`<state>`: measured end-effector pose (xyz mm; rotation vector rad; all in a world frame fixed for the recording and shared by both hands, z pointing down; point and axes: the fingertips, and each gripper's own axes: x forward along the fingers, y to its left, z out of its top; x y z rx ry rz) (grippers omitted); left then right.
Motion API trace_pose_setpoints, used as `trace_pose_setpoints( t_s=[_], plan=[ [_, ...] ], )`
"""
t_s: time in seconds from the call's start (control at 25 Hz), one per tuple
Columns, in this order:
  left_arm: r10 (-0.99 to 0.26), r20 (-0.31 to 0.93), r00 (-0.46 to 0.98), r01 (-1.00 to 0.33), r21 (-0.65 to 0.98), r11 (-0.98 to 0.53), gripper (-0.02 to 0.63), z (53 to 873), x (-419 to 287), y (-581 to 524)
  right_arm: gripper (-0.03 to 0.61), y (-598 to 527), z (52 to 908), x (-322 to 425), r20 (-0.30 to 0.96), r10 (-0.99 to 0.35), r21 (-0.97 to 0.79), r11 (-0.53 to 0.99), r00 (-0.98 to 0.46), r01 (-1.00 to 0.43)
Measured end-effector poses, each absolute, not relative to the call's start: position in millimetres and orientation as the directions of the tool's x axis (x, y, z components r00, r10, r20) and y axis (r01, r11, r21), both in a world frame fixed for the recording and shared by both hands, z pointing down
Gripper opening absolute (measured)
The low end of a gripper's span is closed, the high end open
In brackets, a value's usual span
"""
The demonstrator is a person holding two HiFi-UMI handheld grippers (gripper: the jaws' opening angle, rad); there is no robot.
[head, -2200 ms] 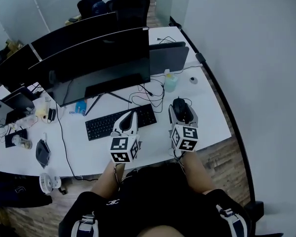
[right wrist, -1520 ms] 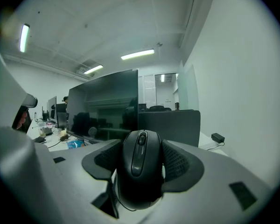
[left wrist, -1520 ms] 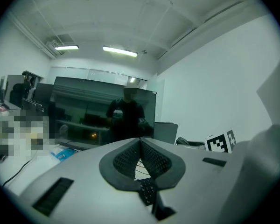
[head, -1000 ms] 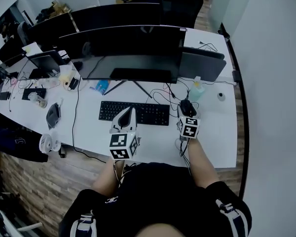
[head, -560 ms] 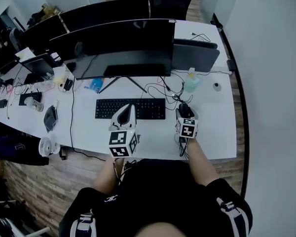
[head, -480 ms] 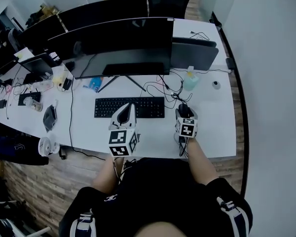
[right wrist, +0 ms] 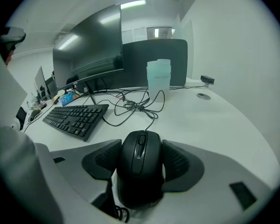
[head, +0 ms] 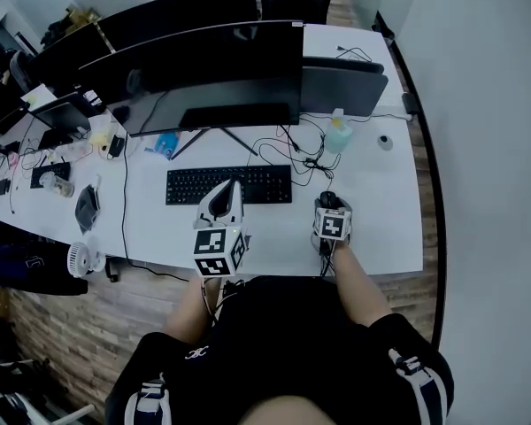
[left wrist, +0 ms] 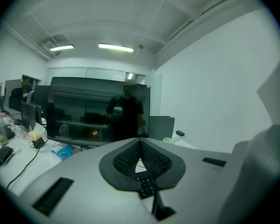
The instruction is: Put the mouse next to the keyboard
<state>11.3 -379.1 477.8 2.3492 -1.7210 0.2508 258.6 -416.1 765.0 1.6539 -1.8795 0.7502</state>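
Moved: right gripper (right wrist: 141, 149) has dropped low toward the desk (right wrist: 224, 125) since the earlier view, mouse and all!
Right fingers: clamped on the black mouse (right wrist: 141, 169), one pad on each flank, its cord (right wrist: 115, 213) curling out beneath them. Whether it touches the desk yet, I can't say.
Left fingers: left gripper (left wrist: 140, 143) pinched together on nothing, with the keyboard (head: 228, 185) just beyond and below its tips.
Ahead: that keyboard lies forward and left of the right fingertips, a strip of bare desk between.
Farther out: cable tangle (right wrist: 136, 105) straight beyond the fingertips, then the pale bottle (right wrist: 158, 78), then the monitor (right wrist: 91, 50).
Progress: mouse is carried in close to the keyboard's right end. I'd say setting it down and letting go remain.
Count: one mouse, one keyboard, one bottle, two grippers.
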Motion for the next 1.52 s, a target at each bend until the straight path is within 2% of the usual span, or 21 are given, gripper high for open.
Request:
trace_pose_setpoints(
  t_s=[0.48, 0.64, 0.8, 0.92, 1.04, 1.08, 1.12, 1.52],
  plan=[
    [-0.917, 0.265, 0.299, -0.954, 0.074, -0.29, 0.012, 477, 12, -375, 0.304, -430, 772, 258, 0.757, -0.646, -0.04, 0.103, -0.097, -0.994],
    [-0.914, 0.262, 0.309, -0.951, 0.075, -0.3, 0.012, 478, 15, -376, 0.325, -434, 750, 263, 0.721, -0.688, -0.034, 0.084, -0.083, -0.996],
    [-0.91, 0.259, 0.325, -0.946, 0.082, -0.314, 0.012, 479, 19, -378, 0.324, -443, 715, 261, 0.63, -0.769, -0.063, 0.088, -0.108, -0.994],
    [-0.905, 0.257, 0.339, -0.941, 0.087, -0.328, 0.012, 478, 23, -380, 0.24, -448, 664, 264, 0.517, -0.851, -0.057, 0.07, -0.089, -0.996],
    [-0.902, 0.252, 0.351, -0.936, 0.095, -0.338, 0.012, 479, 26, -383, 0.108, -449, 607, 265, 0.382, -0.922, -0.033, 0.058, -0.066, -0.998],
    [-0.901, 0.249, 0.355, -0.935, 0.098, -0.341, 0.012, 479, 27, -383, 0.035, -448, 589, 265, 0.343, -0.937, -0.026, 0.059, -0.065, -0.998],
    [-0.9, 0.247, 0.359, -0.933, 0.1, -0.345, 0.012, 479, 28, -384, 0.015, -446, 571, 264, 0.306, -0.95, -0.021, 0.065, -0.069, -0.998],
    [-0.892, 0.22, 0.396, -0.918, 0.106, -0.381, 0.012, 472, 43, -393, 0.012, -411, 453, 252, 0.021, -0.992, -0.019, 0.123, -0.123, -0.992]
  ],
)
